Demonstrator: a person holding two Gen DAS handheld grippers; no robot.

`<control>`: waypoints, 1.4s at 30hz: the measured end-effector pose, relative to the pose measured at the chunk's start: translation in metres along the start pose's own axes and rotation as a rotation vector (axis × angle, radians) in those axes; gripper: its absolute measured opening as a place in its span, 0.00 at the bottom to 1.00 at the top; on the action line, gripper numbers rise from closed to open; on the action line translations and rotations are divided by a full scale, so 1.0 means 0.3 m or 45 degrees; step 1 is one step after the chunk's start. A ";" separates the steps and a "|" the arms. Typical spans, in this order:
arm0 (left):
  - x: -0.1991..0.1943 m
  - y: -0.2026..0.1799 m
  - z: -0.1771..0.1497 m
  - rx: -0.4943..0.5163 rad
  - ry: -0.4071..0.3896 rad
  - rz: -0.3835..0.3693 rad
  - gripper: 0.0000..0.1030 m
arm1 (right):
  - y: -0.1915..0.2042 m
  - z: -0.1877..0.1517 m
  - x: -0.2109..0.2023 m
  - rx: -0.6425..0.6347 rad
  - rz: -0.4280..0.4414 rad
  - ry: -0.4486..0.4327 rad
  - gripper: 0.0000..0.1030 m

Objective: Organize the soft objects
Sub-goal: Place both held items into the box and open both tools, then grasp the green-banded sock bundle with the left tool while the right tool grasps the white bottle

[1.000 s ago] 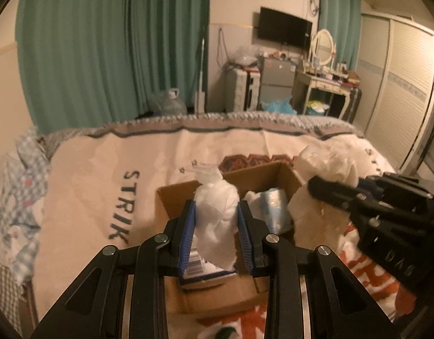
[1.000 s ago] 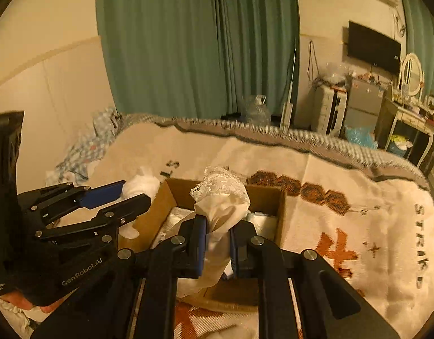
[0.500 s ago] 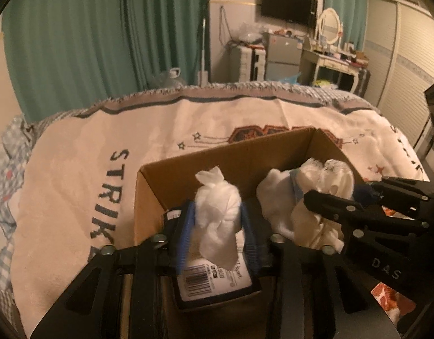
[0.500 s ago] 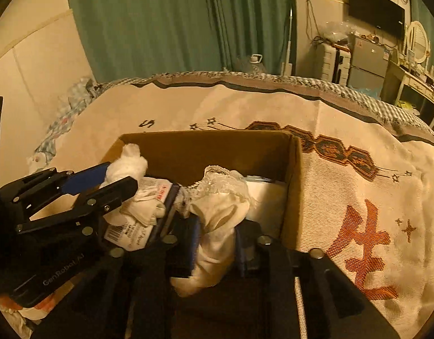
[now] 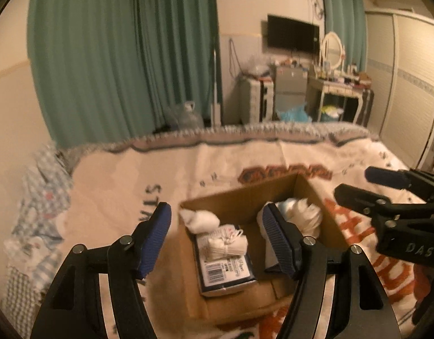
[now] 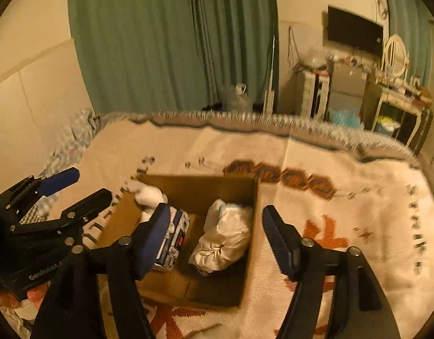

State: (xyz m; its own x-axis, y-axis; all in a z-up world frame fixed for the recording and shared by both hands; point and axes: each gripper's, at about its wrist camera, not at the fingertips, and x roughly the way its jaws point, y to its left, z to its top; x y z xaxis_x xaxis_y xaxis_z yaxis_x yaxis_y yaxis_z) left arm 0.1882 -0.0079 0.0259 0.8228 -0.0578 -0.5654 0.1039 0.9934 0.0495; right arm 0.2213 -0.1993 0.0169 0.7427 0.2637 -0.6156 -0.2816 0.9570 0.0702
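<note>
An open cardboard box point(image 5: 236, 195) point(image 6: 197, 182) sits on the bed. Inside lie a white knotted cloth bundle point(image 5: 200, 220) point(image 6: 149, 195) at the left, a small white roll point(image 5: 225, 244) on a barcoded packet point(image 5: 225, 268) point(image 6: 174, 234), and a cream lace-edged bundle point(image 5: 301, 217) point(image 6: 225, 237) at the right. My left gripper point(image 5: 217, 226) is open and empty above the box's near side; it also shows in the right wrist view point(image 6: 75, 186). My right gripper point(image 6: 215, 223) is open and empty over the box; it shows in the left wrist view point(image 5: 358, 183) to the right of the box.
The bed has a cream blanket point(image 5: 132, 180) point(image 6: 344, 197) with dark letters and orange patterns. A blue checked cloth point(image 5: 44, 186) lies at the bed's left edge. Green curtains point(image 5: 118, 50), a TV point(image 5: 293, 35), a dresser point(image 5: 338, 90) and a wardrobe point(image 5: 409, 84) stand beyond the bed.
Both grippers have opened and let go of their bundles, which now lie in the box. Both grippers have pulled back and up from the box.
</note>
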 end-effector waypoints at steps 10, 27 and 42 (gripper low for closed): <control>-0.462 0.015 0.034 0.006 -0.314 -0.006 0.89 | 0.091 0.021 -0.495 -0.048 -0.068 -0.188 0.93; -0.439 0.028 -0.245 -0.086 -0.151 -0.001 0.89 | 0.130 -0.282 -0.496 -0.027 -0.095 -0.045 1.00; 0.034 -0.098 -0.570 -0.034 0.322 0.020 0.87 | 0.040 -0.518 -0.031 0.031 -0.083 0.302 0.89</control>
State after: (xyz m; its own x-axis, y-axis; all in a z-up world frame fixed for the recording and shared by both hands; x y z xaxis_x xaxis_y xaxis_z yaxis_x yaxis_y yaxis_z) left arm 0.0980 -0.0206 -0.1220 0.6578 -0.0193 -0.7529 0.0746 0.9964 0.0396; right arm 0.1166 -0.2091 -0.0985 0.5946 0.1681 -0.7863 -0.2211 0.9744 0.0411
